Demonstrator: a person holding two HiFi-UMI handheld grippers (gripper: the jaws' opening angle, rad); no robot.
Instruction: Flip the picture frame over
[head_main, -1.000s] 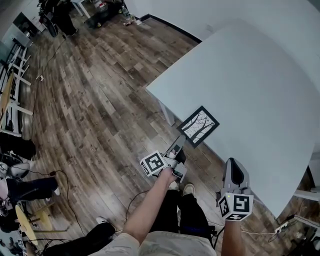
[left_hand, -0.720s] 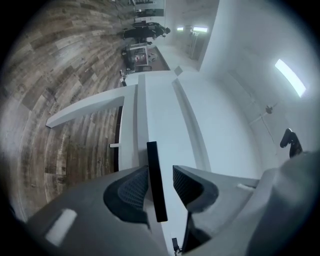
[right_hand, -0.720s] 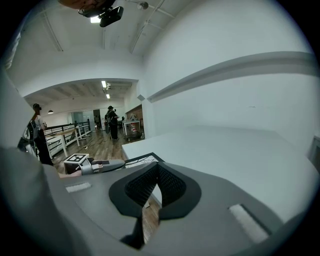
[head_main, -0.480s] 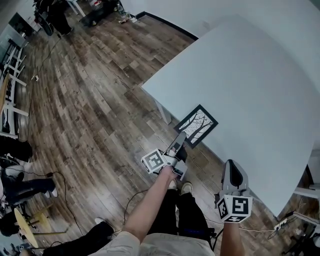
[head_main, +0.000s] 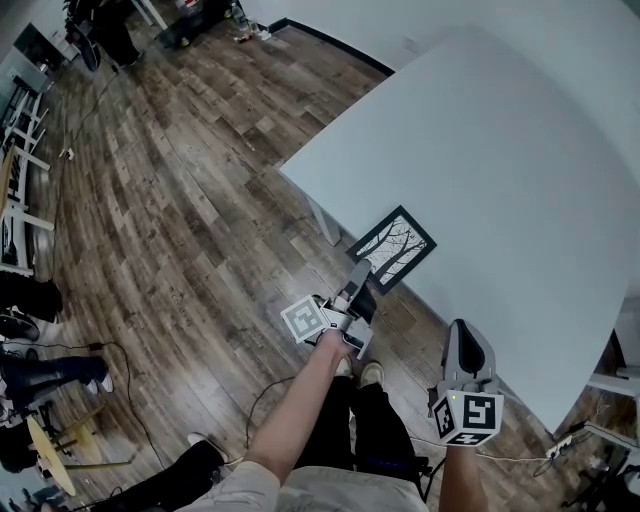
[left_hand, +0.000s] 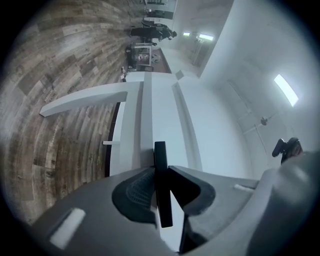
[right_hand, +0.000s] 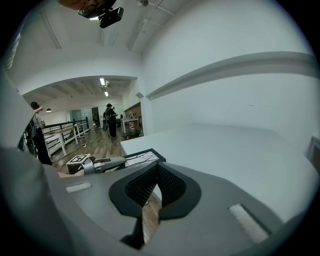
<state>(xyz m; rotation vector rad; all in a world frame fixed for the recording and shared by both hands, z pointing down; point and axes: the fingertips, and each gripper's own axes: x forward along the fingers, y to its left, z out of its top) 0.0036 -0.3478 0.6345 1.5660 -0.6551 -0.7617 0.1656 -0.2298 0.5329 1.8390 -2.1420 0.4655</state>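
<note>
We see the flip begun but not carried out: the picture frame (head_main: 395, 247) lies flat on the white table (head_main: 505, 150), just inside the table's near edge, its tree print facing up. What is done, as far as we can judge, is the grasp. The left gripper (head_main: 356, 279) has its jaws pinching the near corner of the frame, and in the left gripper view the frame's dark edge runs straight up between the two pads, clamped from both sides. The lift and the turn-over are left to do, and the back of the frame is not in sight.

We find the left forearm stretched forward from the bottom of the head view, over the wooden floor (head_main: 180, 200), the hand wrapped round the gripper's handle and the marker cube turned to the left. The tool appears rolled onto its side, since the table stands on end in its own view, so we judge that one jaw sits above the frame and one below.

The right gripper (head_main: 469, 340) hangs low near the table's edge, well apart from the frame, pointing forward. Its own view shows its jaws pressed together on nothing.
</note>
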